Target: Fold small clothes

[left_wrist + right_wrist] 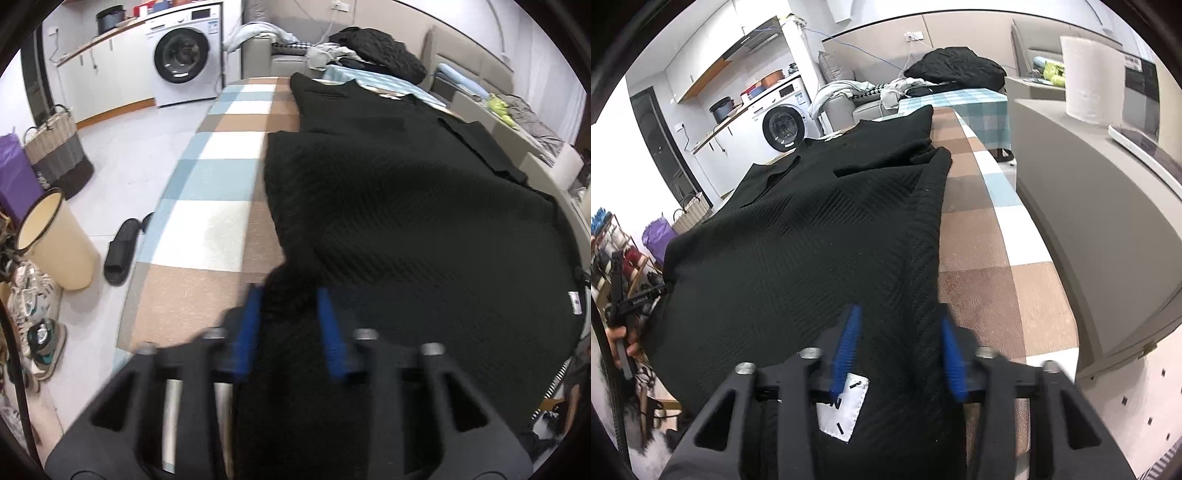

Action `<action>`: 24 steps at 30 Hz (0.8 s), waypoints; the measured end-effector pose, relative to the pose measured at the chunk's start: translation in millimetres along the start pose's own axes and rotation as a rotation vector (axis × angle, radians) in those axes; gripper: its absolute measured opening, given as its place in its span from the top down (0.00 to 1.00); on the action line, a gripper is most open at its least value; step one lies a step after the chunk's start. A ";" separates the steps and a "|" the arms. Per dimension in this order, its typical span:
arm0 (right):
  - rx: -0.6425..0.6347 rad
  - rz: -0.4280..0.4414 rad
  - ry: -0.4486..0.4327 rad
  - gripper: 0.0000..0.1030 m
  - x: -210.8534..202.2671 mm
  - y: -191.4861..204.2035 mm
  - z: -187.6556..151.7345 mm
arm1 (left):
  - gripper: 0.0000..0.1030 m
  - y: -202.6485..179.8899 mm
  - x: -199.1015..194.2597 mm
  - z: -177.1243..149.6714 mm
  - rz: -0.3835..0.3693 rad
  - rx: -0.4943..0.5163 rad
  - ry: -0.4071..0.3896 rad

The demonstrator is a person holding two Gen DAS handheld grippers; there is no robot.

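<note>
The left tool point(288, 295) and right tool point(897, 314) each grip a near corner of the black shirt point(388, 192), spread on the checked table point(207, 206).

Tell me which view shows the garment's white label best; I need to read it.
The right wrist view: the white label on the black garment lies large between the right gripper fingers, dark marks visible. The left wrist view shows only a tiny, unreadable white tag at the garment's right edge; whether it's the same label is unclear.
</note>
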State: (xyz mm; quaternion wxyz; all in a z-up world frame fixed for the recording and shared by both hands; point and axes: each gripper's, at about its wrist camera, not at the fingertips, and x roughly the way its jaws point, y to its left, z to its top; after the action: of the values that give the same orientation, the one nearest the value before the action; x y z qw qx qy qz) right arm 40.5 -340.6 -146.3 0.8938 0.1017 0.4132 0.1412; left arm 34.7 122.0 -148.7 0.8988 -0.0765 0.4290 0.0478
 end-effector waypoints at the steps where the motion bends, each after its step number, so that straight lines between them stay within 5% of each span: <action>1: -0.016 -0.002 -0.009 0.87 -0.2 2.8 0.0 | 0.91 -0.1 -1.3 0.2 -0.018 0.000 -0.009; 15: 0.054 0.020 -0.307 0.96 -45.9 -2.3 25.9 | 0.97 9.0 -66.4 13.1 -0.081 -0.066 -0.278; 19: 0.099 0.031 -0.381 0.96 -51.9 -7.4 38.6 | 0.97 18.0 -73.8 20.0 -0.114 -0.104 -0.300; 24: 0.089 0.018 -0.365 0.96 -45.1 -3.4 54.9 | 0.97 18.0 -68.5 27.0 -0.103 -0.105 -0.294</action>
State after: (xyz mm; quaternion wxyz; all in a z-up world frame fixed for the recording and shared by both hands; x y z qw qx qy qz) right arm 55.3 -362.6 -80.3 0.9474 0.1687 0.2489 0.1101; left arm 9.7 143.1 -80.4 0.9479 -0.1373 0.2854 0.0347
